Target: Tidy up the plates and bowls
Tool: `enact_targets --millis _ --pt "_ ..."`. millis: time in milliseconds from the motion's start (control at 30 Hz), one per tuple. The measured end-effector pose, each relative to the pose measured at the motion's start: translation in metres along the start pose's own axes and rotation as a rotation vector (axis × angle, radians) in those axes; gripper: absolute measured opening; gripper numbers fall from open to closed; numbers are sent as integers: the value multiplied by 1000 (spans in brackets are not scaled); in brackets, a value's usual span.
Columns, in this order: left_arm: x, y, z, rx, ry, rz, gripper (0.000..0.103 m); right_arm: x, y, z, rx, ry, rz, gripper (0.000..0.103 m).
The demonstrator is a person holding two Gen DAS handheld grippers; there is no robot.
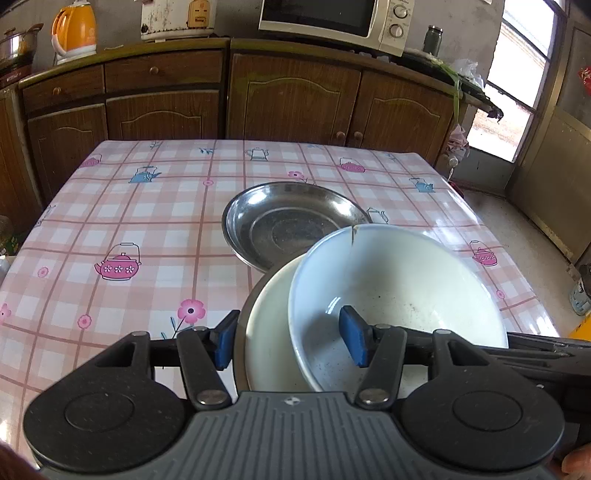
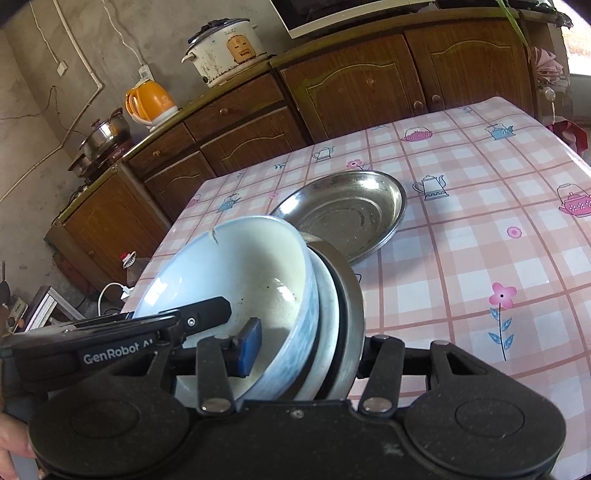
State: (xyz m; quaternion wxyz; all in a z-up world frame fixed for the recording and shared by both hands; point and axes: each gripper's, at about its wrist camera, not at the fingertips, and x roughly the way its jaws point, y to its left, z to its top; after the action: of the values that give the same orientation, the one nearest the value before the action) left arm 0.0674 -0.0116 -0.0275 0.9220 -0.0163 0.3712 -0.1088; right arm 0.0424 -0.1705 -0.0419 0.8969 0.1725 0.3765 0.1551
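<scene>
A stack of nested bowls is held tilted above the table by both grippers. The top white bowl [image 1: 399, 295] [image 2: 236, 266] has a cracked rim; a second white bowl [image 1: 269, 332] [image 2: 327, 325] and a metal bowl [image 2: 351, 314] sit under it. My left gripper [image 1: 291, 339] clamps the stack's near rim, one blue pad inside the top bowl, one outside. My right gripper [image 2: 306, 350] does the same from the other side. A steel plate [image 1: 288, 221] [image 2: 347, 214] lies on the table beyond the stack.
The table wears a pink checked cloth [image 1: 129, 221] [image 2: 498, 221]. Brown cabinets [image 1: 295, 99] stand behind it, bearing a microwave [image 1: 332, 18], a rice cooker [image 2: 225, 48], an orange kettle [image 2: 147, 101] and a pot [image 2: 103, 134]. A doorway [image 1: 517, 74] is at the right.
</scene>
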Motion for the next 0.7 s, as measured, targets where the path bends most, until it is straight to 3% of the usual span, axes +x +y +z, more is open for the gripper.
enact_targets --millis 700 --pt "-47 -7 44 38 -104 3 57 -45 39 47 -62 -83 26 59"
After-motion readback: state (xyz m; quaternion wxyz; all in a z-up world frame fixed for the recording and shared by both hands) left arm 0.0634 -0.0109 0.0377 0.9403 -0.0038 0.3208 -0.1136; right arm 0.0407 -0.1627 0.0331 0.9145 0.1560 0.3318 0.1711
